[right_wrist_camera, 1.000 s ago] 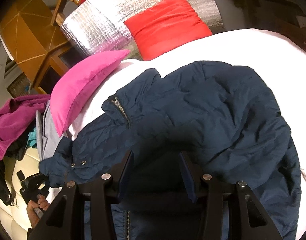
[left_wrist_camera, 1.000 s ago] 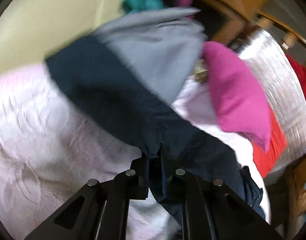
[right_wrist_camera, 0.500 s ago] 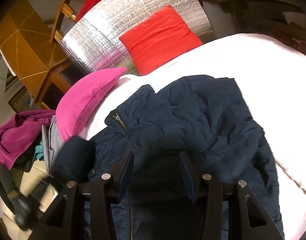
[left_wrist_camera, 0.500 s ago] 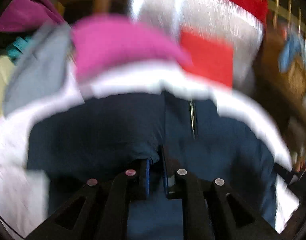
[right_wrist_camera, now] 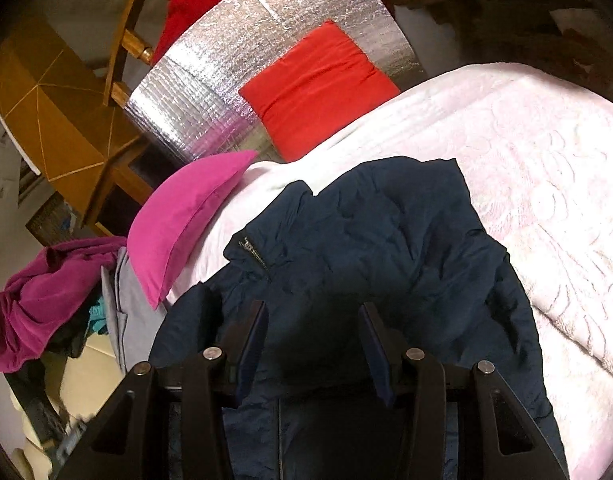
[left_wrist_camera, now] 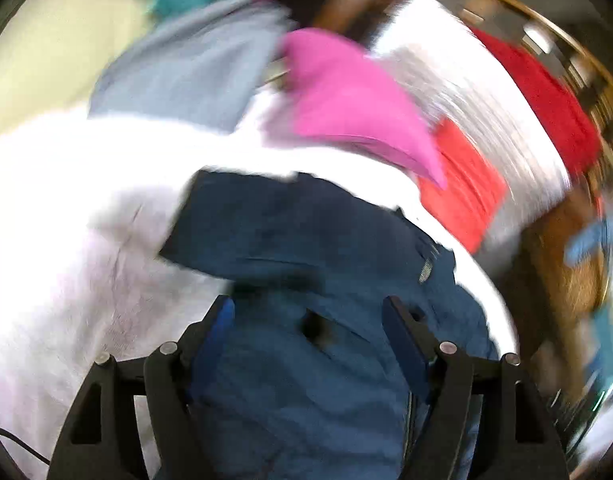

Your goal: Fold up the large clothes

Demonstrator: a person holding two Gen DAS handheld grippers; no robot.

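Since a second ago you swung the sleeve across onto the jacket (left_wrist_camera: 306,248) and your left gripper (left_wrist_camera: 308,312) just let go, jaws spread with nothing pinched; jacket lay bunched on the white blanket (right_wrist_camera: 546,184) beside the pink pillow (right_wrist_camera: 182,220); your right gripper (right_wrist_camera: 312,320) hung half-open over it, gripping nothing.

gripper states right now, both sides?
Left gripper: open, jaws just opened, pressing nothing, navy jacket below.
Right gripper: open, holding nothing, above the jacket.
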